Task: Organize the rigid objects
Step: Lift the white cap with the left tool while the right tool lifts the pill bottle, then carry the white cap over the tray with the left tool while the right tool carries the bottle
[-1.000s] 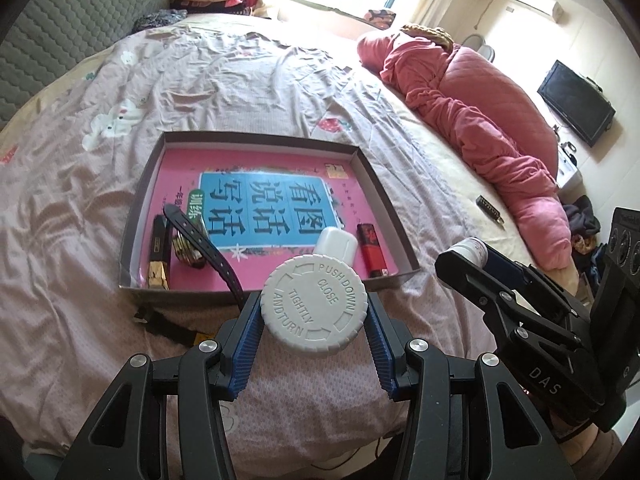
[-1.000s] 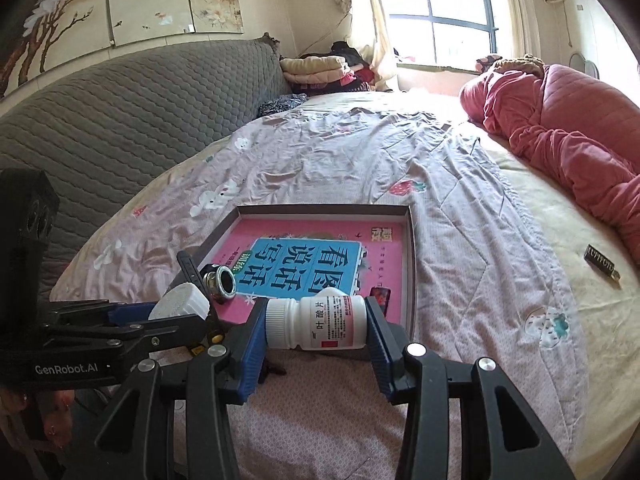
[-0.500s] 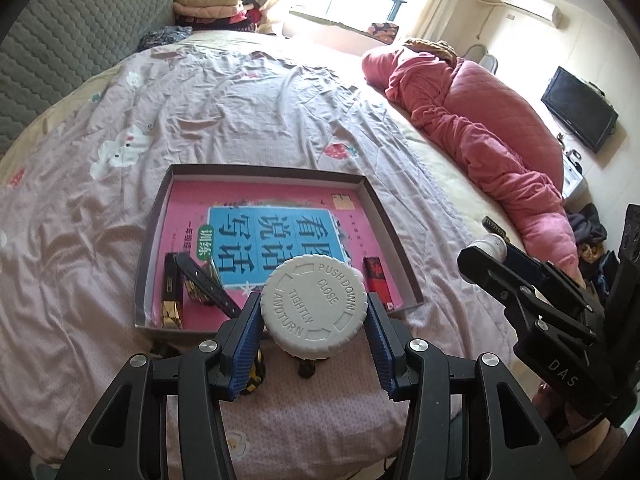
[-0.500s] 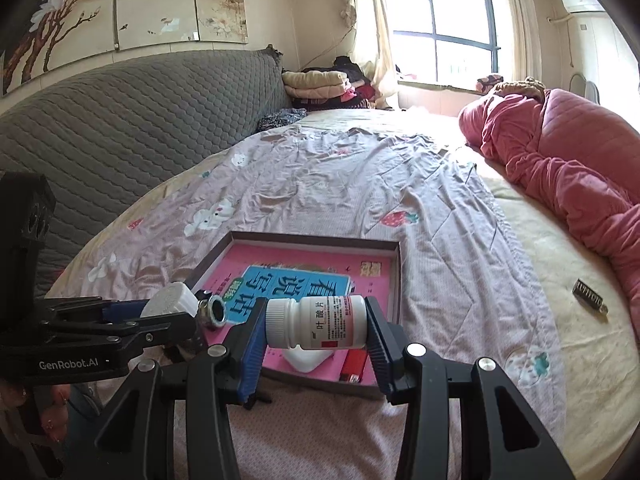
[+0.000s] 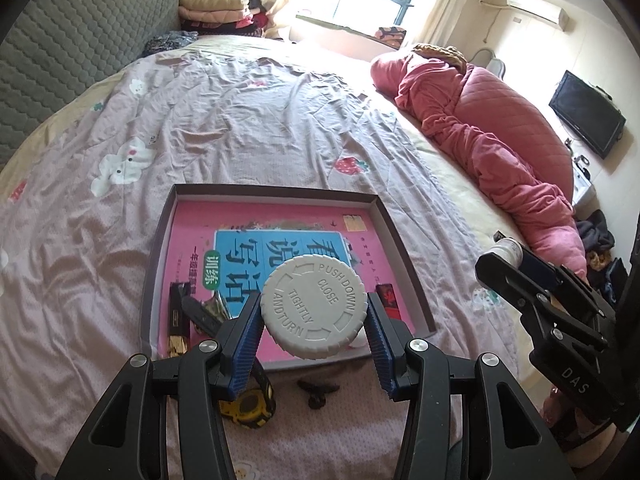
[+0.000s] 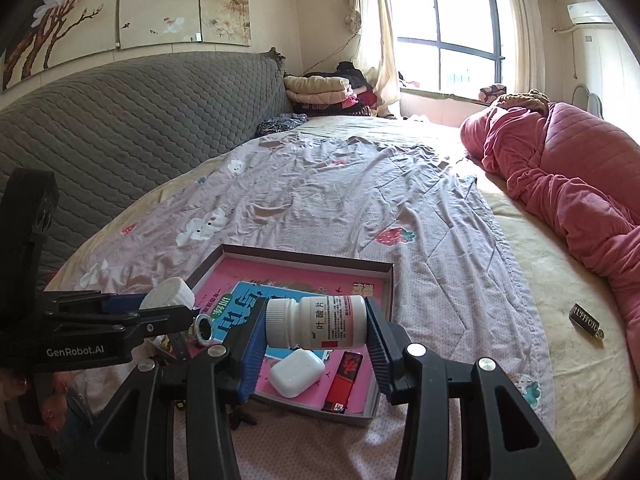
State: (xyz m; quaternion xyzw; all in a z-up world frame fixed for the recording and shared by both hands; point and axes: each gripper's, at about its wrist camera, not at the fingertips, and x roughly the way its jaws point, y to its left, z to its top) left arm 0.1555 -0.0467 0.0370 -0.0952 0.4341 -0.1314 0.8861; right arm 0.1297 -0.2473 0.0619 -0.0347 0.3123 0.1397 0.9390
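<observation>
My left gripper (image 5: 314, 308) is shut on a white bottle (image 5: 314, 306), whose child-proof cap faces the camera, above the near part of a shallow brown tray (image 5: 280, 191). In the right wrist view my right gripper (image 6: 316, 320) is shut on a small white pill bottle (image 6: 320, 322) held sideways above the same tray (image 6: 304, 256). The tray holds a pink and blue book (image 5: 280, 240), a white earbud case (image 6: 296, 372), a red lighter (image 6: 346, 376) and a black and gold bar (image 5: 176, 320). Each gripper shows in the other's view, the right gripper (image 5: 520, 276) and the left gripper (image 6: 168, 308).
A yellow tape measure (image 5: 248, 400) and a small dark object (image 5: 318, 392) lie on the bedsheet just in front of the tray. A black tag (image 6: 586, 320) lies on the bed to the right. A pink quilt (image 5: 500, 128) fills the right side, a grey headboard (image 6: 140, 120) the left.
Both grippers have risen and tilted up with their bottles still held. The tray now sits lower in both views and more of the room shows.
</observation>
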